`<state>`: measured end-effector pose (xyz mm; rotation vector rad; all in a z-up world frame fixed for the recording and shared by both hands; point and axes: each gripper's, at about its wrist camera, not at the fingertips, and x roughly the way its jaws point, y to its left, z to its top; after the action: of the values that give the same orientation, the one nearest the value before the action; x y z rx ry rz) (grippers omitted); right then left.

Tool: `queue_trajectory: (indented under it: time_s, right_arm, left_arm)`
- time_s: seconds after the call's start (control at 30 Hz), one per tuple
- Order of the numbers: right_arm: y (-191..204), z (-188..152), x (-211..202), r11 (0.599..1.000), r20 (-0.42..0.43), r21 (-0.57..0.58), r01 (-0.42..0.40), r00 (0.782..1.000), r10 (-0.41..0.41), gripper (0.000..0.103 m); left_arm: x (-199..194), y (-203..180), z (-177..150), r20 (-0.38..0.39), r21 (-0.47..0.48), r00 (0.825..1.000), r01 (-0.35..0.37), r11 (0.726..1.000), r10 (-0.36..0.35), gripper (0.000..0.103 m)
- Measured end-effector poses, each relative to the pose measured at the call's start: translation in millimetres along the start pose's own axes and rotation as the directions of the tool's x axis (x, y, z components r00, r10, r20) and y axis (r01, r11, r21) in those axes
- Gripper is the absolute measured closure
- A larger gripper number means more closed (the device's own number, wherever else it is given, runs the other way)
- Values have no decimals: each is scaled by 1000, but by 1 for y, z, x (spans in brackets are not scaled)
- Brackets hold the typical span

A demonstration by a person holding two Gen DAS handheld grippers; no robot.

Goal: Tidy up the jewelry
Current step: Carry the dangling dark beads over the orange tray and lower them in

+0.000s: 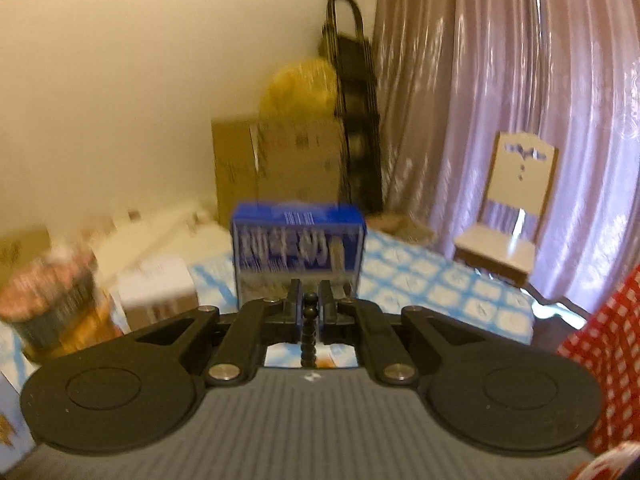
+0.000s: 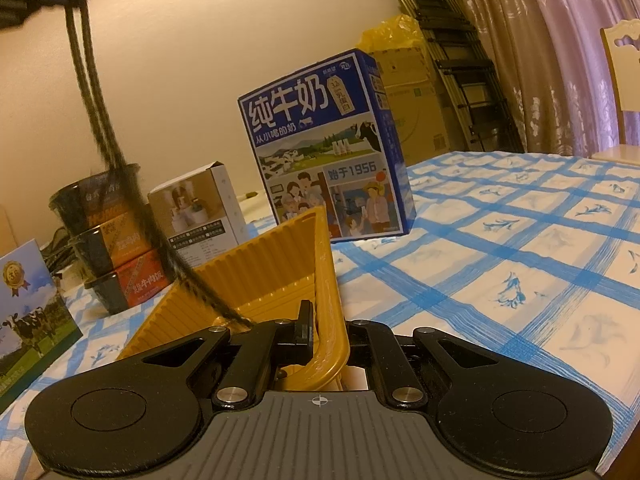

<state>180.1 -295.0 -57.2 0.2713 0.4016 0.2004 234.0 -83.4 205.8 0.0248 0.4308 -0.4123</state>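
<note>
Two grippers grip: left gripper pinches a bead string, right gripper clamps the yellow tray rim.

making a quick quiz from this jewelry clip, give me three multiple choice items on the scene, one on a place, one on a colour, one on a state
1. Where does the blue milk carton stand?
A. on the chair
B. on the checked tablecloth
C. inside the yellow tray

2. What colour is the ribbed tray that the right gripper holds?
A. yellow
B. green
C. white

3. How does the left gripper stand?
A. wide open and empty
B. open around the carton
C. shut on a dark bead strand

Answers:
1 B, the carton's base sits on the blue and white cloth in the right wrist view.
2 A, the tray rim pinched at that gripper is mustard yellow.
3 C, round dark beads run up between the nearly closed jaws in the left wrist view.
</note>
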Motion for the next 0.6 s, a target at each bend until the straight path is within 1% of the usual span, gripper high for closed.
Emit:
queue_trajectory:
  time_s: [0.1,0.2,0.4,0.5,0.6]
  right_arm:
    - [0,0,0,1000,-1,1,0,1000,0,96]
    - [0,1,1,1000,-2,2,-1,1000,1,96]
    - [0,0,1,1000,-4,3,-1,1000,1,96]
    - [0,0,1,1000,-5,3,-2,1000,2,96]
    - [0,0,1,1000,-5,3,-2,1000,2,96]
  left_arm:
    - [21,4,-25,-59,-39,998,18,999,-21,97]
    - [42,7,-47,-107,-80,994,20,997,-28,97]
    - [78,18,-86,-185,-150,982,-4,989,-24,97]
    - [96,26,-109,-241,-191,970,-15,981,-32,97]
    - [110,29,-132,-295,-206,955,-41,978,-22,97]
